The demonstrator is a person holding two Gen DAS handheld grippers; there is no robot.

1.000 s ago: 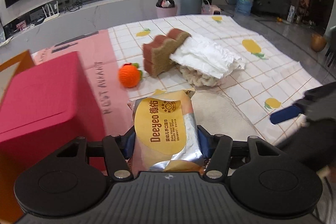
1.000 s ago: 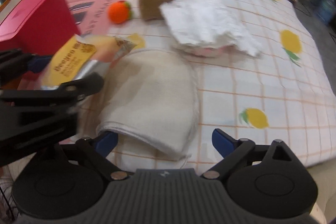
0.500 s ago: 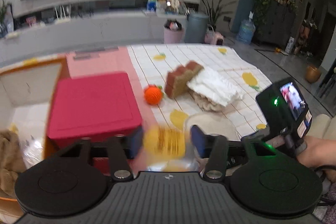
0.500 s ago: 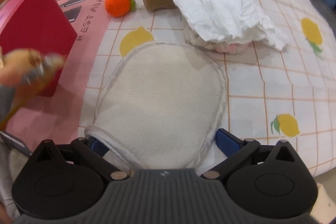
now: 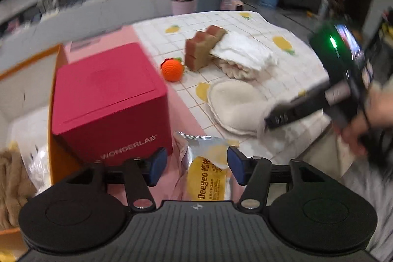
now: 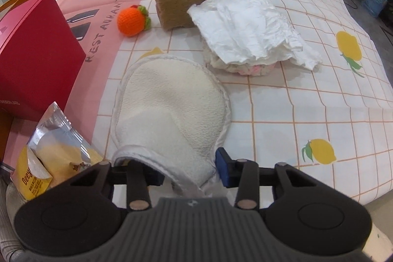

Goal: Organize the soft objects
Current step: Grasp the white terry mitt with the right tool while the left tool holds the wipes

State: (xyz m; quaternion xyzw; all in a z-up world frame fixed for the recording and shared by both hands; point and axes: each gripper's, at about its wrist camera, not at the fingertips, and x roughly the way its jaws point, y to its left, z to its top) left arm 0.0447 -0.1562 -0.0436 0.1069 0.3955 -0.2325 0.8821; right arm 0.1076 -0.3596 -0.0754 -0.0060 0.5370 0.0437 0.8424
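My left gripper (image 5: pixel 194 167) is open; the yellow Deeyeo wipes pack (image 5: pixel 208 176) lies loose below and between its fingers, also showing in the right wrist view (image 6: pixel 49 161). My right gripper (image 6: pixel 189 172) is open, its fingers on either side of the cuff of the cream mitt (image 6: pixel 172 109), which lies flat on the cloth (image 5: pixel 235 107). Farther back lie an orange knitted ball (image 6: pixel 132 19), a brown sponge (image 6: pixel 191 1) and a white cloth over a knitted bundle (image 6: pixel 248 26).
A red WONDERLAB box (image 5: pixel 108 100) stands at the left, inside an orange-walled box (image 5: pixel 27 95) holding a tan plush and bags. The lemon-print tablecloth (image 6: pixel 307 100) drops off at the near and right edges.
My left gripper has opened and let the wipes pack drop near the red box. My right gripper has closed in on the mitt's cuff, its fingers narrower.
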